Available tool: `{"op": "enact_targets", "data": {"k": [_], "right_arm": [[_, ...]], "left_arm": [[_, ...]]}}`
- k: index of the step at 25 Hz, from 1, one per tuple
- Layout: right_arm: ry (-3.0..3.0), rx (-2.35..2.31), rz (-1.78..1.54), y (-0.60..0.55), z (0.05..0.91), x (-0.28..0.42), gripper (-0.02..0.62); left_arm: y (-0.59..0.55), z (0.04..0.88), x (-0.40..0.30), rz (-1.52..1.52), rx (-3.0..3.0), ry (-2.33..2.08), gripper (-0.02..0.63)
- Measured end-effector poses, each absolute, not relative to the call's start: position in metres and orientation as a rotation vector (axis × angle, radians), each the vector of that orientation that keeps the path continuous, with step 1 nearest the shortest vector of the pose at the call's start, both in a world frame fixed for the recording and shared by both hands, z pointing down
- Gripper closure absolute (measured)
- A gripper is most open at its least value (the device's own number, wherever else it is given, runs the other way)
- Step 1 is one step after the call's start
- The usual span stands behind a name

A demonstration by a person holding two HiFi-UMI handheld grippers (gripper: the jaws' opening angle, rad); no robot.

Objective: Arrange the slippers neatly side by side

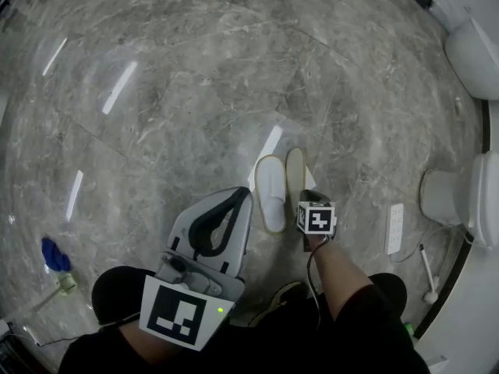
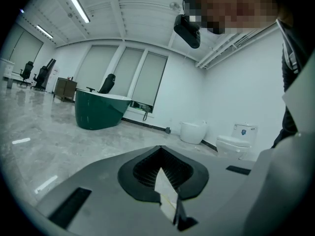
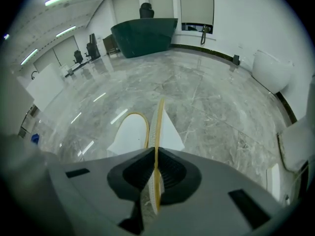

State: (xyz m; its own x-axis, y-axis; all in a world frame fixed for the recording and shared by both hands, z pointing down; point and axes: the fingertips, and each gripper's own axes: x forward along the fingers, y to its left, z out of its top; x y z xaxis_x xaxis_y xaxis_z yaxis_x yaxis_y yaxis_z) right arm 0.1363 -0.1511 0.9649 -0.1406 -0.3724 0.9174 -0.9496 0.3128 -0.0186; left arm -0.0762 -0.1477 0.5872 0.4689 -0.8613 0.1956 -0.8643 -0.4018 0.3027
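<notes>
Two white slippers with yellow rims lie on the grey marble floor. The left slipper (image 1: 270,192) (image 3: 130,134) lies flat, sole down. The right slipper (image 1: 295,174) (image 3: 159,127) stands on its edge right beside it, and my right gripper (image 1: 309,198) (image 3: 154,154) is shut on its heel end. My left gripper (image 1: 238,195) (image 2: 160,150) is held up off the floor to the left of the pair. Its jaws are together and hold neither slipper; it points across the room.
Two white toilets (image 1: 477,51) (image 1: 468,197) stand along the right wall, with a white strip (image 1: 395,228) and a brush (image 1: 427,275) on the floor near them. A blue cloth (image 1: 54,255) lies far left. A dark green bathtub (image 3: 145,36) (image 2: 98,109) stands farther off.
</notes>
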Motion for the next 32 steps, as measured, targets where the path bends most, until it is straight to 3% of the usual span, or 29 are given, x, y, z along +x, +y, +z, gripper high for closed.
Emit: {"op": "enact_targets", "data": {"k": [12, 22, 32], "right_arm": [[-1.601, 1.199, 0.595, -0.173, 0.947, 0.197, 0.577], [-1.649, 1.075, 0.573, -0.150, 0.971, 0.141, 0.584], [-1.599, 1.063, 0.683, -0.132, 1.012, 0.135, 0.595]], "left_arm": [[-0.146, 0.582, -0.075, -0.004, 2.374, -1.447, 0.604], [-0.144, 0.583, -0.071, 0.006, 2.375, -1.440, 0.604], [-0.137, 0.589, -0.077, 0.028, 2.362, -1.441, 0.604]]}}
